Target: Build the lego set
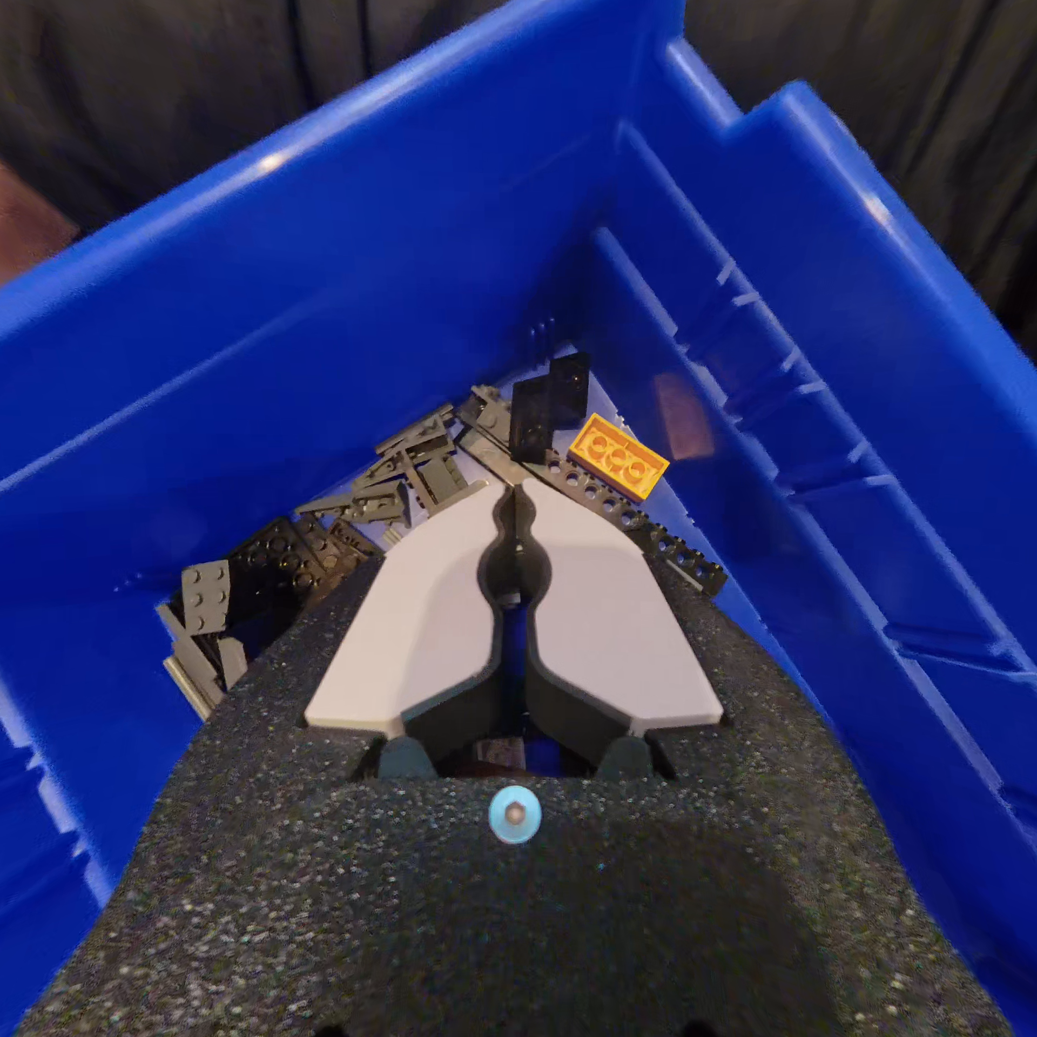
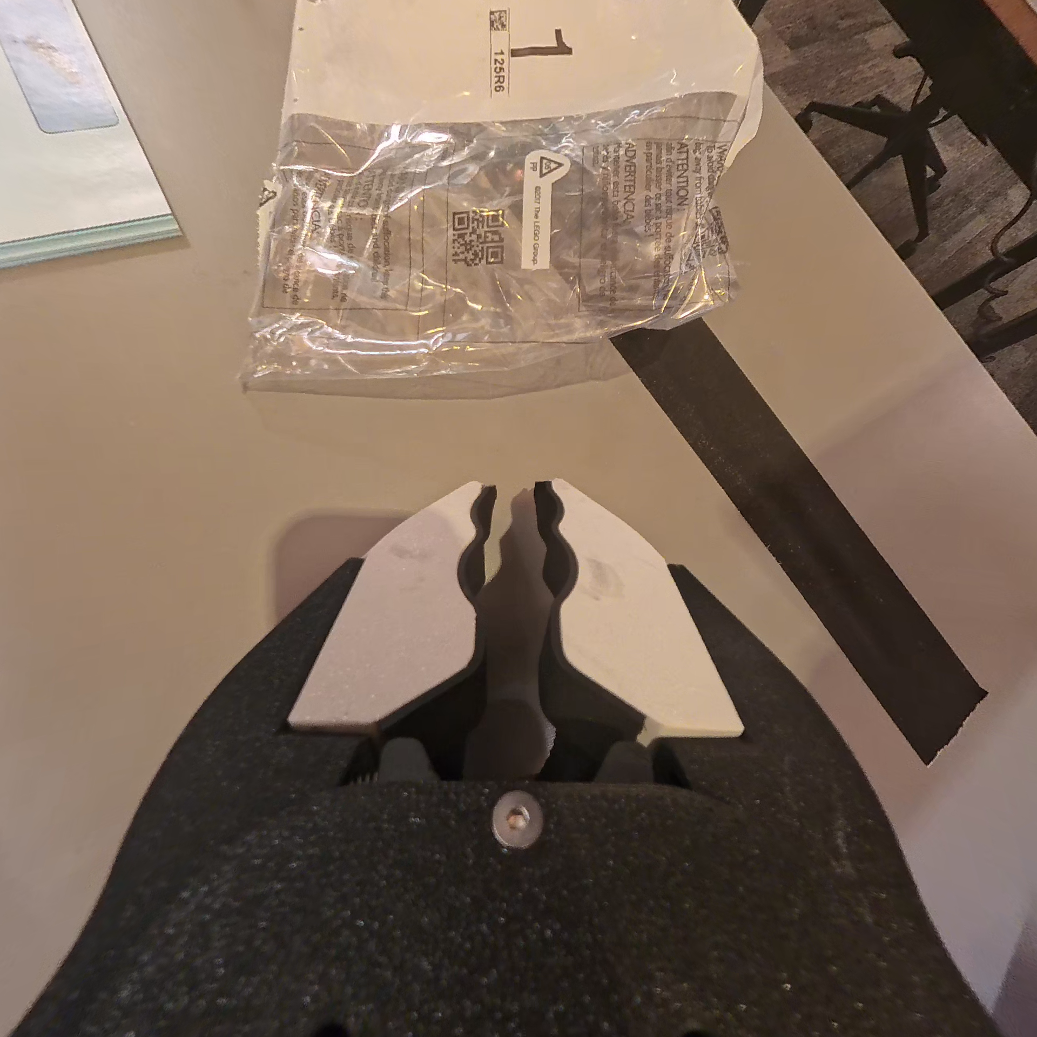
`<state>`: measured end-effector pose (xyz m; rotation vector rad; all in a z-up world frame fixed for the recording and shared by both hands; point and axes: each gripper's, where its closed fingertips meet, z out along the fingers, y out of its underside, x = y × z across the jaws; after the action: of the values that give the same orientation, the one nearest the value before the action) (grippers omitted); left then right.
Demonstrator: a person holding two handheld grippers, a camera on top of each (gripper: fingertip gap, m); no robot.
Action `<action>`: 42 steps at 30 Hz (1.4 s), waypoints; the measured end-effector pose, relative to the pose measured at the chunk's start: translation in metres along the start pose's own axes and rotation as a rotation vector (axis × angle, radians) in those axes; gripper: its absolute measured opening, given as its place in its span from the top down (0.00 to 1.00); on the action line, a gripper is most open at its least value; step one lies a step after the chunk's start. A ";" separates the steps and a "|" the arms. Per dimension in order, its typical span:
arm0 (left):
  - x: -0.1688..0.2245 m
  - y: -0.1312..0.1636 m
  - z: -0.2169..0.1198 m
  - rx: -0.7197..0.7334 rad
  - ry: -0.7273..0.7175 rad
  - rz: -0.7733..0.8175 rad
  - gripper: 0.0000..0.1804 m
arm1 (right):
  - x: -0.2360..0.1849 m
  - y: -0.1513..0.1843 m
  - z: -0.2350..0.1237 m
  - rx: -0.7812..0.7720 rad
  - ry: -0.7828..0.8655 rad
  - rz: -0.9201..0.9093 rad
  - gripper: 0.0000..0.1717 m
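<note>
**Left jaws closed inside the blue bin, right jaws parted over the table**

The left gripper (image 1: 515, 489) reaches down into a blue plastic bin (image 1: 348, 269), toward a corner where loose building bricks lie heaped. Its jaws stand pressed together at the tips. A thin dark sliver seems to run up between the tips, but the view there is too dim to tell whether a piece is pinched or the pads simply meet. Right at the tips lies a long black beam with holes (image 1: 628, 508), running off to the right along the bin floor. Just beyond the tips a black brick (image 1: 538, 415) stands tilted on end, and beside it, near the bin's ribbed wall, an orange brick (image 1: 617, 457) lies with its hollow underside showing. To the left spreads a pile of dark grey plates (image 1: 393, 477), then black studded plates (image 1: 275, 561) and a small grey plate (image 1: 205, 595).

The right gripper (image 2: 515, 491) hangs above a beige table (image 2: 140, 449), its jaws slightly spread with nothing between them but the table surface. Ahead of it, apart from the tips, lies a crumpled clear plastic bag (image 2: 477, 241) with printed panels. A strip of black tape (image 2: 785, 505) crosses the table at the right, and a pale booklet (image 2: 73, 140) lies at the far left
</note>
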<state>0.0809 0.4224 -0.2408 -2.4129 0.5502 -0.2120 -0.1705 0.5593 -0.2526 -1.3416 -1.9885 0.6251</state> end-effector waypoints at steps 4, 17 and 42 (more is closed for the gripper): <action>-0.011 -0.002 -0.009 -0.004 -0.074 0.015 0.98 | 0.000 0.000 0.000 0.001 0.003 -0.003 0.91; -0.007 0.025 -0.051 0.007 -0.135 -0.054 0.83 | 0.000 0.000 0.000 -0.002 -0.006 0.005 0.91; 0.055 0.120 -0.113 -0.221 0.020 0.118 0.81 | 0.000 0.000 0.000 0.001 0.004 -0.003 0.91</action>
<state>0.0588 0.2507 -0.2272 -2.5820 0.7576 -0.1299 -0.1706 0.5594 -0.2524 -1.3381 -1.9862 0.6211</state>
